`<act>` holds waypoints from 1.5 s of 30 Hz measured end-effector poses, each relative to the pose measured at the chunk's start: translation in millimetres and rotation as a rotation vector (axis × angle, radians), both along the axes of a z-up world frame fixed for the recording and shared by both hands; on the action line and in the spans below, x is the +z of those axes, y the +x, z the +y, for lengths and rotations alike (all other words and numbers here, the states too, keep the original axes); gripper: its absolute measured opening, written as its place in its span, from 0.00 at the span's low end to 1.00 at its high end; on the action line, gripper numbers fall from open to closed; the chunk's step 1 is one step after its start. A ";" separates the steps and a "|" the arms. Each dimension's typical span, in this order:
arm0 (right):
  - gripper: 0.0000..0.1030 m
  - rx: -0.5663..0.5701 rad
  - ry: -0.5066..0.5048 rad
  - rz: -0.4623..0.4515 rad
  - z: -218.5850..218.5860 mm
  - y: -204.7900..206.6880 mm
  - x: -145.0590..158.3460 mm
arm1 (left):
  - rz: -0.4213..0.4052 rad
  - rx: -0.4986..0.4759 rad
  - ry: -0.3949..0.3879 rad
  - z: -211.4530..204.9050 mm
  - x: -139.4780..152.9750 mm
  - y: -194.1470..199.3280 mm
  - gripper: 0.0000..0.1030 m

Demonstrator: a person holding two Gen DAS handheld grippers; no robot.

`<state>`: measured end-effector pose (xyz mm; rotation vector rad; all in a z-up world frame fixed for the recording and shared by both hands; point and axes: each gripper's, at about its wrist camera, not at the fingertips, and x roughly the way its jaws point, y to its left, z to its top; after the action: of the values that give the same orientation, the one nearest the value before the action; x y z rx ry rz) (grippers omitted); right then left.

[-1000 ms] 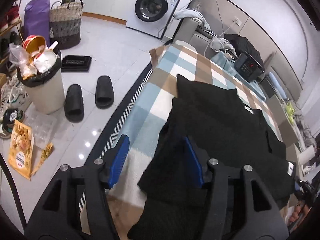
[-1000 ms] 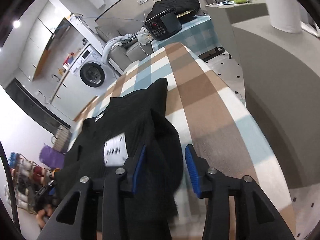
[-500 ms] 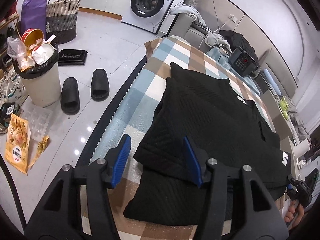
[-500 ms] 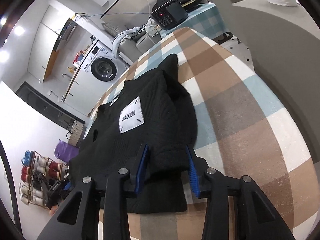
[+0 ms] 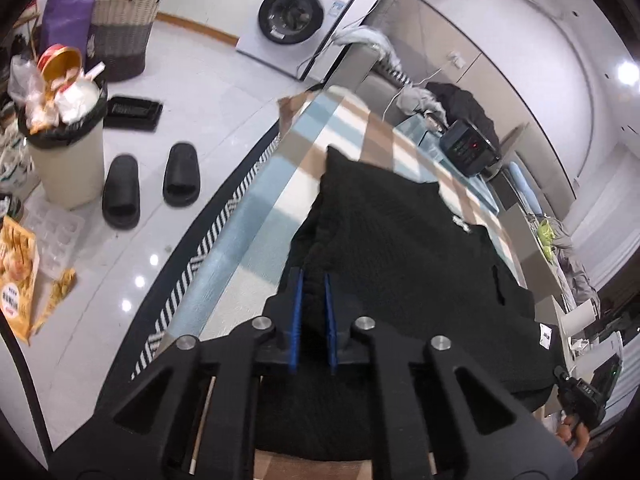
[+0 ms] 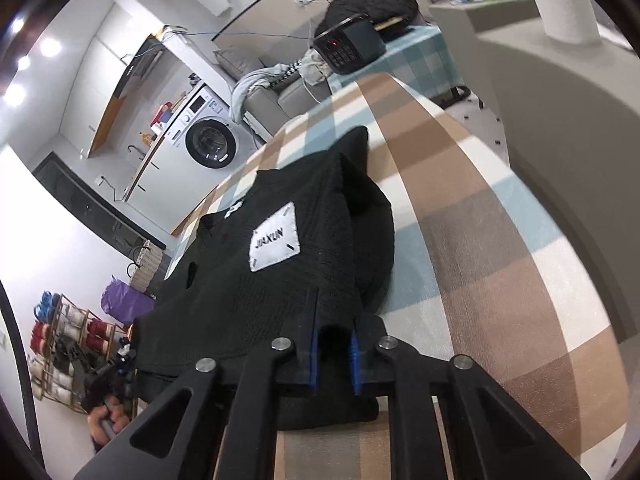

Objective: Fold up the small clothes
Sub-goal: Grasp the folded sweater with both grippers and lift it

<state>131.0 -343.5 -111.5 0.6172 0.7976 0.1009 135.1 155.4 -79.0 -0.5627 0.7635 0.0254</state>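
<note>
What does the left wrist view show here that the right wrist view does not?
Only the left wrist view: two black slippers, an overfull bin, a snack bag on the floor, and the left tool pinching the black garment.

Only the right wrist view: the garment's white JIAXUN patch and the right tool pinching its near edge.

Both: the garment on the checked cloth, the washing machine, and jaws just closed on fabric.

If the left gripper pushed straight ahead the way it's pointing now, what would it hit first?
Probably more of the black garment that the left gripper is already shut on: its folded layers lie directly ahead on the checked tablecloth. Depth is hard to judge through the fisheye.
</note>
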 end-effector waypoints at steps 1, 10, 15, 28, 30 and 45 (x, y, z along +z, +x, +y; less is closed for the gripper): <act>0.09 0.002 -0.002 -0.003 0.6 0.9 2.7 | -0.009 -0.004 0.004 -1.5 3.4 0.9 0.06; 0.09 0.041 -0.061 0.004 2.5 14.0 30.4 | -0.082 -0.039 0.029 -13.1 44.4 24.0 0.06; 0.09 0.018 -0.005 -0.018 -2.9 13.7 27.2 | -0.084 -0.049 0.025 -15.8 48.1 35.5 0.06; 0.08 -0.178 0.142 -0.048 -28.3 119.2 50.6 | -0.116 0.001 0.044 -7.0 73.0 144.3 0.05; 0.09 -0.210 0.142 -0.024 -31.1 148.0 48.2 | -0.087 0.020 0.048 -6.0 66.3 174.2 0.06; 0.46 -0.179 -0.010 0.094 -36.1 160.0 23.8 | 0.058 0.038 0.098 12.5 23.3 185.2 0.41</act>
<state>291.0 -379.7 -87.7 0.6853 0.8297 -0.0963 320.3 167.9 -55.8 -0.4853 0.8032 0.1142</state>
